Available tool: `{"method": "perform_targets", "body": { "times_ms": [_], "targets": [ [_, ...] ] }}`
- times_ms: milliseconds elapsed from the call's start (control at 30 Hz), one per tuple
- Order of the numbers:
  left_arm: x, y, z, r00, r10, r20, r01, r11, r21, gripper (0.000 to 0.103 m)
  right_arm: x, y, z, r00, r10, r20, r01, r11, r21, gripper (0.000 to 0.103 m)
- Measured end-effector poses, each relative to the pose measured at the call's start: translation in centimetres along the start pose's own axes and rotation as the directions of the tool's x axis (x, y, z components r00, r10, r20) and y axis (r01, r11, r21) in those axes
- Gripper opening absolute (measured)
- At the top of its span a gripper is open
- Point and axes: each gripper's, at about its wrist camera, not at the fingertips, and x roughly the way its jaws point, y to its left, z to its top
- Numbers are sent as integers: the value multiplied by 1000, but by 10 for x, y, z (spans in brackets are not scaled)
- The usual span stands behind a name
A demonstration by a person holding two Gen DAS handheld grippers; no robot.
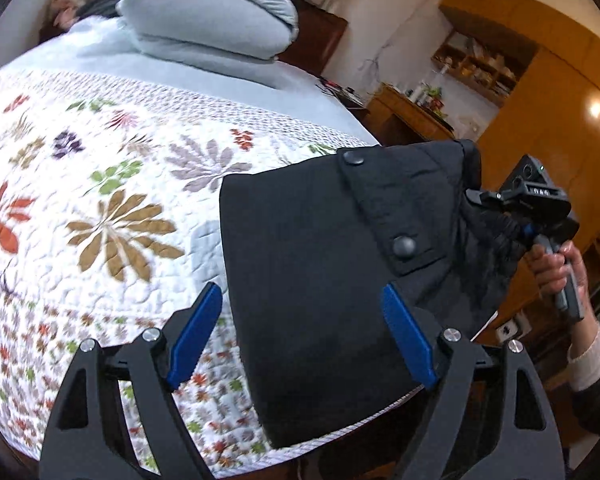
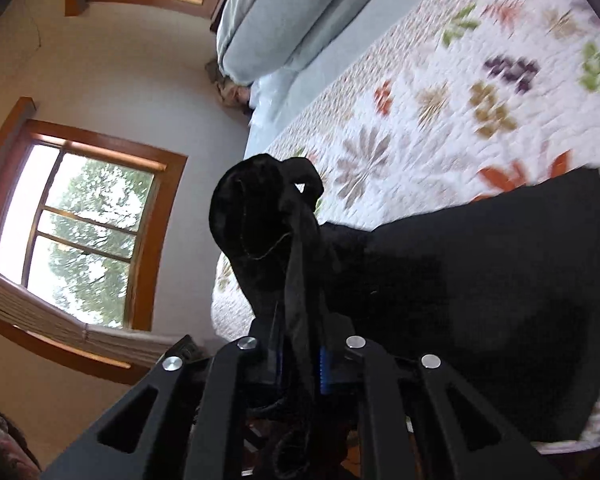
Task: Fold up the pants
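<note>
Black pants point(image 1: 320, 272) lie folded on the floral quilt at the bed's near right edge, a flap pocket with two snap buttons facing up. My left gripper point(image 1: 304, 332) is open, its blue fingers point(image 1: 196, 332) straddling the pants' near left part just above the cloth. My right gripper point(image 1: 496, 208) shows at the pants' right end, held by a hand, and is shut on the bunched waist. In the right wrist view the gripper point(image 2: 300, 360) clamps a bunched wad of the black pants point(image 2: 268, 232), and the rest of the cloth stretches right over the quilt.
The floral quilt point(image 1: 100, 200) covers the bed. A folded grey duvet point(image 1: 208, 12) sits at the head. A wooden wardrobe and shelves point(image 1: 540, 92) stand right of the bed. Windows point(image 2: 80, 232) are on the wall beyond the bed's edge.
</note>
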Motion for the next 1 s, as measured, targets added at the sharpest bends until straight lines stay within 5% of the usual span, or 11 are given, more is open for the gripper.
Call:
{"method": "perform_targets", "body": {
  "times_ms": [333, 667, 767, 833, 1000],
  "targets": [
    [35, -69, 18, 1000, -29, 1, 29, 984, 175, 86, -29, -81, -3, 997, -70, 26, 66, 988, 142, 12],
    [89, -86, 10, 987, 7, -162, 32, 971, 236, 86, -7, -123, -7, 998, -59, 13, 56, 979, 194, 14],
    [104, -77, 4, 980, 28, -197, 18, 973, 228, 86, -9, -130, -10, 994, -112, 7, 109, 979, 174, 25],
    [110, -73, 2, 978, 31, -206, 18, 973, 229, 86, -17, -131, -14, 983, -183, 18, 178, 972, 151, 53],
    [116, -72, -2, 974, 37, -222, 16, 973, 230, 86, -56, -104, -21, 948, -277, 159, 276, 961, 31, 56]
  ]
}}
